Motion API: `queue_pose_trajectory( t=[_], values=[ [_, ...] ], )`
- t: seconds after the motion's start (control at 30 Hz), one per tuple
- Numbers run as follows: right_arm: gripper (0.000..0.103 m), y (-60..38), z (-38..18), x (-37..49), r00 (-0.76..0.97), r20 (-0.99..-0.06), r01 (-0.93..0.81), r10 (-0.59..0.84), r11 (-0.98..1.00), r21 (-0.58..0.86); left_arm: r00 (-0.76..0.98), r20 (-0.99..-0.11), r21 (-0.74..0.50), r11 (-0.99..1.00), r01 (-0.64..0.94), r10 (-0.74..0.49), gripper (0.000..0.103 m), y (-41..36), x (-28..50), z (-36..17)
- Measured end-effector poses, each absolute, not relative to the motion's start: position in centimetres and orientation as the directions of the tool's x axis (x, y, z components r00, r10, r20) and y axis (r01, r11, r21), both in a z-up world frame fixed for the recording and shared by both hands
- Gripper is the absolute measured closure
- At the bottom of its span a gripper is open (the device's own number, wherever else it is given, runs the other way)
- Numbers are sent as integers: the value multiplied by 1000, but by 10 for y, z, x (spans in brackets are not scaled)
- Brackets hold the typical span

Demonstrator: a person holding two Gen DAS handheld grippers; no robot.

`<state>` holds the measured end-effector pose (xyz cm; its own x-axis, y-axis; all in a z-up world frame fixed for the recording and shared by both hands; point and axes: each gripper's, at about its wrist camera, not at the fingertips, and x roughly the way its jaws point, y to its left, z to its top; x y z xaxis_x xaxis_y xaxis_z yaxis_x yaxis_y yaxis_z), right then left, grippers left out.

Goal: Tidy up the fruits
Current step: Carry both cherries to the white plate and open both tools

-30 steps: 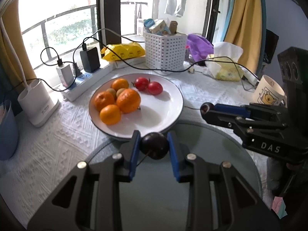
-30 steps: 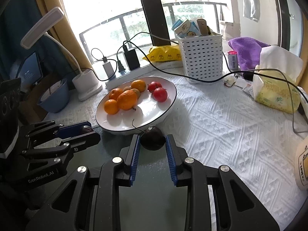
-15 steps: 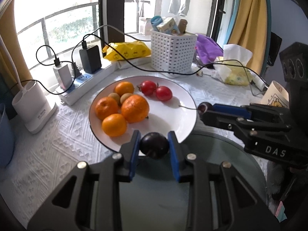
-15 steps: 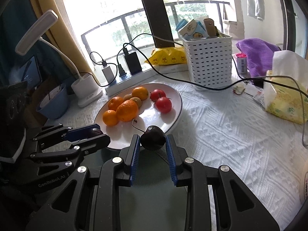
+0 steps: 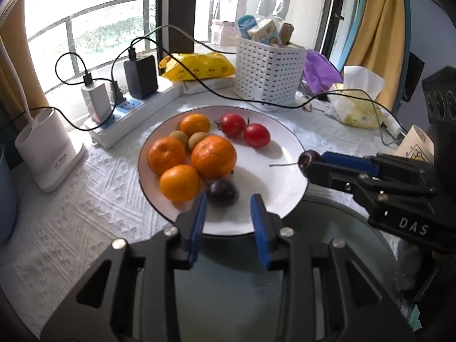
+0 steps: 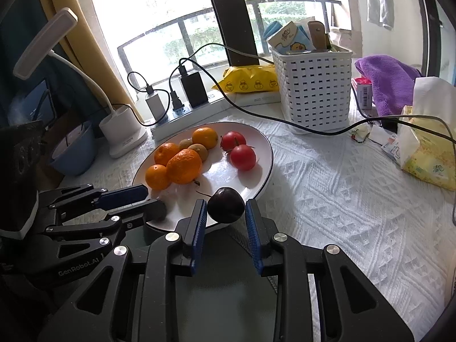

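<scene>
My left hand-held gripper (image 5: 228,199) stands released, jaws spread, its dark cherry (image 5: 222,191) lying on the white plate (image 5: 285,148) beside the oranges (image 5: 213,156); my right hand-held gripper (image 6: 223,209) grips a second cherry (image 6: 226,204) over the plate's near rim

The left claw (image 5: 228,199) has opened, leaving its dark cherry (image 5: 222,192) on the plate (image 5: 287,176).
</scene>
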<state>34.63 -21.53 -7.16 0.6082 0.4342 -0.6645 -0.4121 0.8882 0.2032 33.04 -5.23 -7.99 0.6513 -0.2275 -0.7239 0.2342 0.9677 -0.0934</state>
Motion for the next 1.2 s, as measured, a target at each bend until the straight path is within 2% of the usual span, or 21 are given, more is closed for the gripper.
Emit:
queue_pose_trajectory(
  t=[1.2],
  values=[
    [73, -206, -45, 273, 652, -640, -420, 406, 897, 142, 726, -648, -90, 969, 229, -232, 69, -38, 242, -40]
  ],
)
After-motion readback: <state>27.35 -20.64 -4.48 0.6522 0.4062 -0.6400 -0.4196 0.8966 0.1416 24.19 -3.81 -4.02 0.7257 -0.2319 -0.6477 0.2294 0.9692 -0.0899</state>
